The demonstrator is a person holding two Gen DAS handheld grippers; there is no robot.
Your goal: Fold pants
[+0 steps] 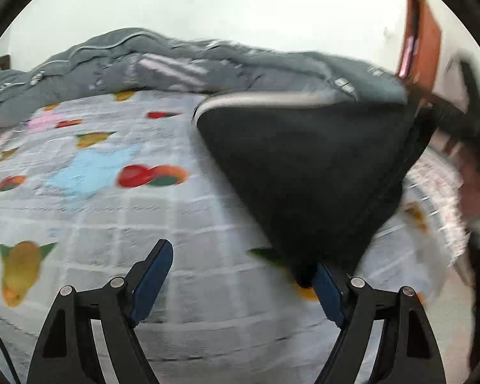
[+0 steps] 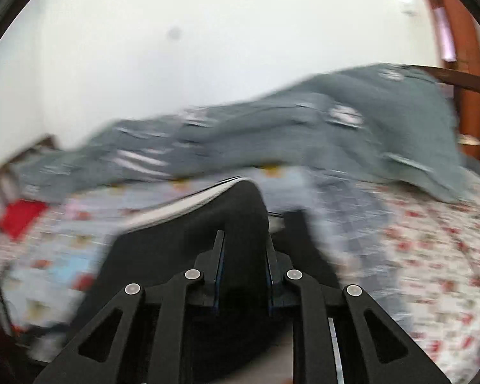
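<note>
The black pants (image 1: pixel 304 166) with a white side stripe hang lifted over the bed, stretched up toward the right of the left wrist view. Their lowest corner drapes over the tip of the right finger of my left gripper (image 1: pixel 240 272). That gripper is open, its jaws wide apart, with only bedsheet showing between the pads. In the right wrist view the pants (image 2: pixel 208 224) bunch up between the pads of my right gripper (image 2: pixel 244 256), which is shut on the fabric. Both views are blurred.
A fruit-patterned bedsheet (image 1: pixel 112 211) covers the bed. A crumpled grey quilt (image 1: pixel 128 60) lies along its far side against a white wall. A wooden door (image 1: pixel 422 41) stands at the right. A wooden bed frame (image 2: pixel 3 179) shows at the far left.
</note>
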